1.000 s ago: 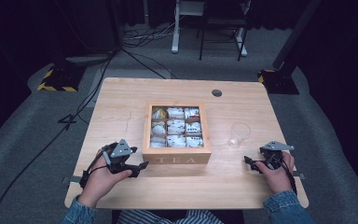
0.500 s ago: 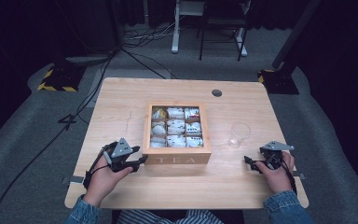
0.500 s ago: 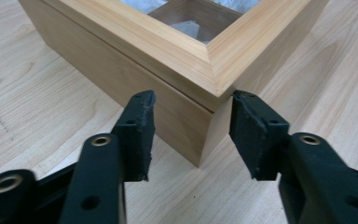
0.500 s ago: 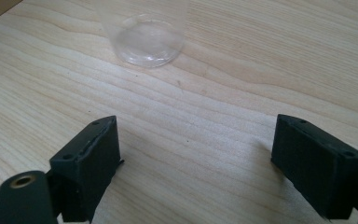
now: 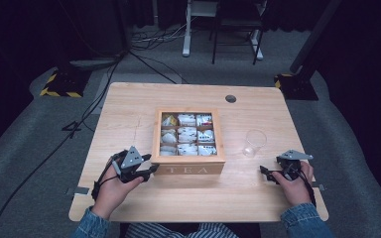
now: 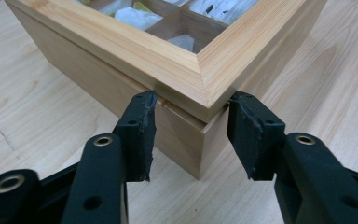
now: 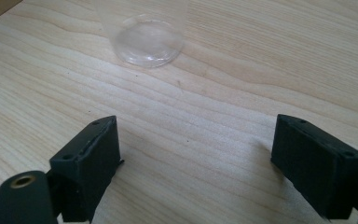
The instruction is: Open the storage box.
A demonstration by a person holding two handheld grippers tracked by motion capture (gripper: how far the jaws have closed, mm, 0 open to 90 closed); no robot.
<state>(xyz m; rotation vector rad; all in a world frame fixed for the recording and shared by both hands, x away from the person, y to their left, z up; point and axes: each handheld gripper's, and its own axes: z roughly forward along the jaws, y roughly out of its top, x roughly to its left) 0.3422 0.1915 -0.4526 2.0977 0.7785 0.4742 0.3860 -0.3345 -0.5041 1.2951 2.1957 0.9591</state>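
Left gripper (image 6: 191,135) jaws closed on lid (image 6: 186,70).

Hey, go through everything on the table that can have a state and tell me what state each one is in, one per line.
Tea box: lid down, tea bags visible through its window.
Left gripper: shut on the lid's near corner.
Right gripper: open, nothing between its jaws, resting on the table.
Glass: upright, looks empty.
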